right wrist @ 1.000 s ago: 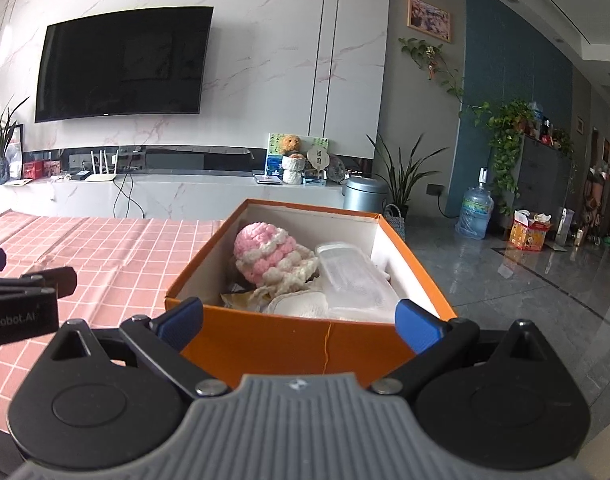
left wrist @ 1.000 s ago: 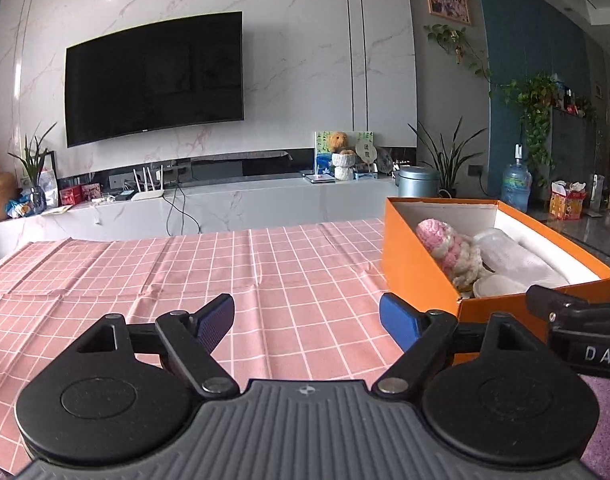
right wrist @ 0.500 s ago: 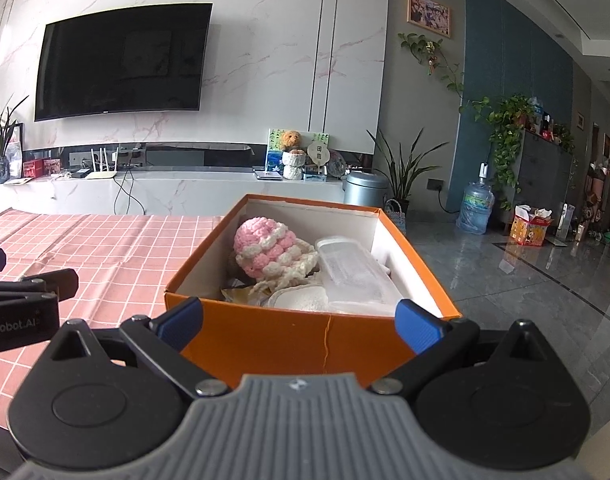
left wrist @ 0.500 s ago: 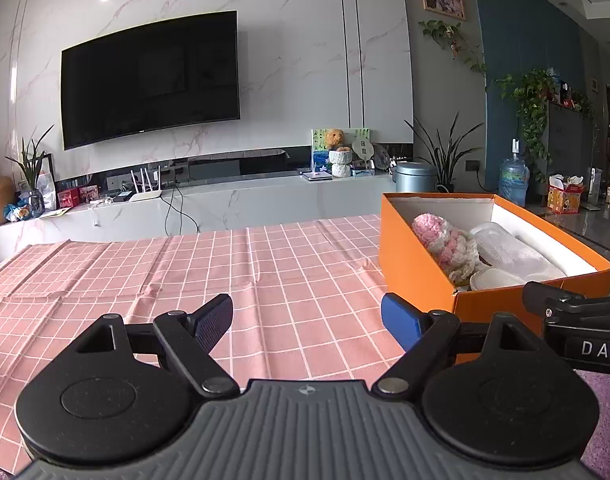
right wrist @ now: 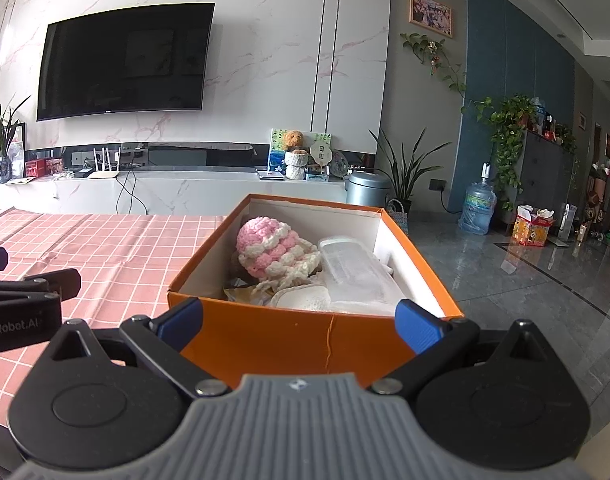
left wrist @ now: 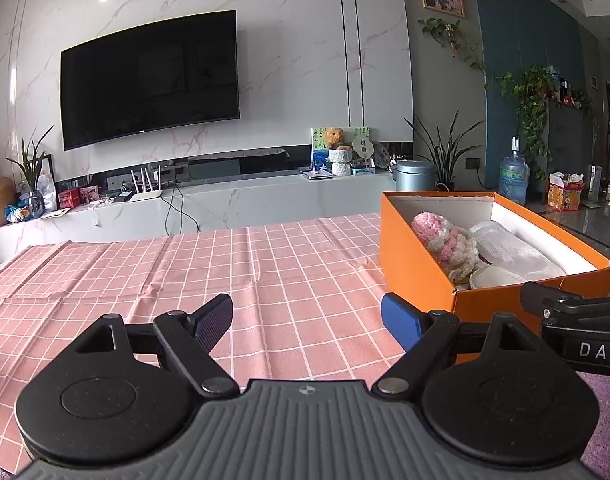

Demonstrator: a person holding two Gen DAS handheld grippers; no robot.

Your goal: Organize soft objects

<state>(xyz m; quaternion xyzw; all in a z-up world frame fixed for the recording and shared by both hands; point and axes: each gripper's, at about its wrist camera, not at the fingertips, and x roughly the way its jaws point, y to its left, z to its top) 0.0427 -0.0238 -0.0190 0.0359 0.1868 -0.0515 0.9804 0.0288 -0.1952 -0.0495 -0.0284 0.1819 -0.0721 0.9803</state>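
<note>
Status: the orange box (right wrist: 297,344) is sitting at the right end of the table on the pink checked cloth (left wrist: 185,272), lid off, already holding the soft items. The cloth around it is showing nothing loose in either view, so I am judging the gathering step as largely done; what is left, if anything, is tidying inside the box or closing it. No lid is showing.

Contents: a pink-and-cream crocheted piece (right wrist: 269,256) is lying at the back left of the box, bulging and slightly slumped. Beside it, a clear plastic-wrapped bundle (right wrist: 357,276) is running along the right wall. A flat cream knitted item (right wrist: 301,296) is resting at the front; something tan is peeking under it, too hidden to identify.

Grippers: the left gripper (left wrist: 307,320) is hovering over bare cloth, jaws spread wide, carrying nothing. The right gripper (right wrist: 299,320) is facing the box's near wall, jaws likewise wide apart and holding nothing, fingertips near the 2 front corners.
</note>
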